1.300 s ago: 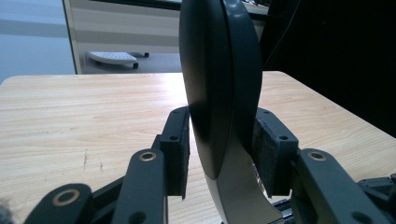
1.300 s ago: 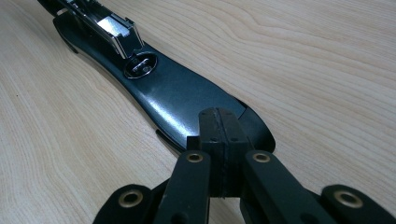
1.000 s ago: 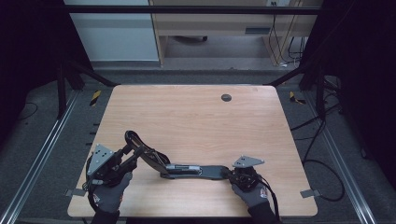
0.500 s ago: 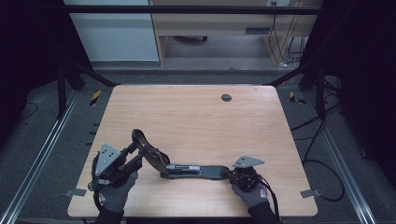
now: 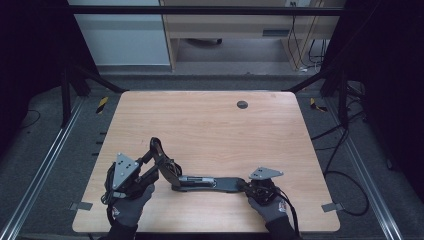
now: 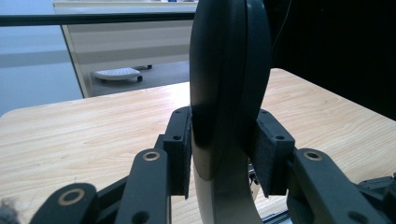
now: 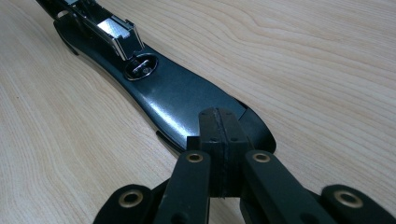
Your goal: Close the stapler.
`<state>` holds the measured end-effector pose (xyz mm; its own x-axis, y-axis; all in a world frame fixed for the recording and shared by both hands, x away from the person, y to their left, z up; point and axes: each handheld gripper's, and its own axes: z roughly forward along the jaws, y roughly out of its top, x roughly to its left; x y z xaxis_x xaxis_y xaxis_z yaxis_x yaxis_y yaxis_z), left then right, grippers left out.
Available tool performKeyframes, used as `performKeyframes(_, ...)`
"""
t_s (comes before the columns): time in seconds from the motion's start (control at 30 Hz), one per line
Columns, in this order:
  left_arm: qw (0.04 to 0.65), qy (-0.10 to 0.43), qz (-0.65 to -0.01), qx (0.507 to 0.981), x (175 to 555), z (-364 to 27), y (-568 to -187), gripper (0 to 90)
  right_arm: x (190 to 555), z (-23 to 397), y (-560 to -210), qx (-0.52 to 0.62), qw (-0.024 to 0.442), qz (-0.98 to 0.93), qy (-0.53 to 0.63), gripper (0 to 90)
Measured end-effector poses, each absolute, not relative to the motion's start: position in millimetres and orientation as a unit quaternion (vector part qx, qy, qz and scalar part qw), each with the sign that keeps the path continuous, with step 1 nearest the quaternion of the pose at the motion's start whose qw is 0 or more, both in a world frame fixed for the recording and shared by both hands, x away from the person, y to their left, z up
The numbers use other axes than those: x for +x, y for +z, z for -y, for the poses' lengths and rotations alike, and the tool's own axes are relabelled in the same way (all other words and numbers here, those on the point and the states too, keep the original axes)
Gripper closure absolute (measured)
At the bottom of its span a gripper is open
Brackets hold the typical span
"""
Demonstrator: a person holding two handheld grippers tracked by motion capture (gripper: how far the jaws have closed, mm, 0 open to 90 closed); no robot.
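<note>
A long black stapler lies hinged open near the table's front edge. Its base (image 5: 220, 183) rests flat on the wood, with the metal staple channel (image 7: 116, 32) bare on top. The black upper arm (image 5: 160, 155) is swung up at the left end. My left gripper (image 5: 152, 172) is shut on that arm, whose rounded black body (image 6: 229, 70) stands upright between the two pads. My right gripper (image 5: 245, 186) is shut, pads together, with its tip down on the base's right end (image 7: 182, 98).
The wooden table (image 5: 200, 125) has a small dark round hole (image 5: 242, 104) near its far edge. A light desk (image 5: 225, 25) stands beyond it. Cables (image 5: 345, 135) lie on the floor at the right, and metal rails run along both sides.
My left gripper has shifted a little to the right with the stapler's upper arm, which now stands steeper. The right gripper and the base have not moved.
</note>
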<state>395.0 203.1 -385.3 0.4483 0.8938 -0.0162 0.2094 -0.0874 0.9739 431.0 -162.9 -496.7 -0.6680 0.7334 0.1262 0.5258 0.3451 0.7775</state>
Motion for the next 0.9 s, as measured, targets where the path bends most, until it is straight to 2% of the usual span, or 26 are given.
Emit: performKeyframes(0.9, 0.506, 0.365, -0.384, 0.681, 393.5, -173.5, -383.4, 61.9, 431.3, 162.7, -497.0, 0.39, 0.121, -0.809, 0.422, 90.0)
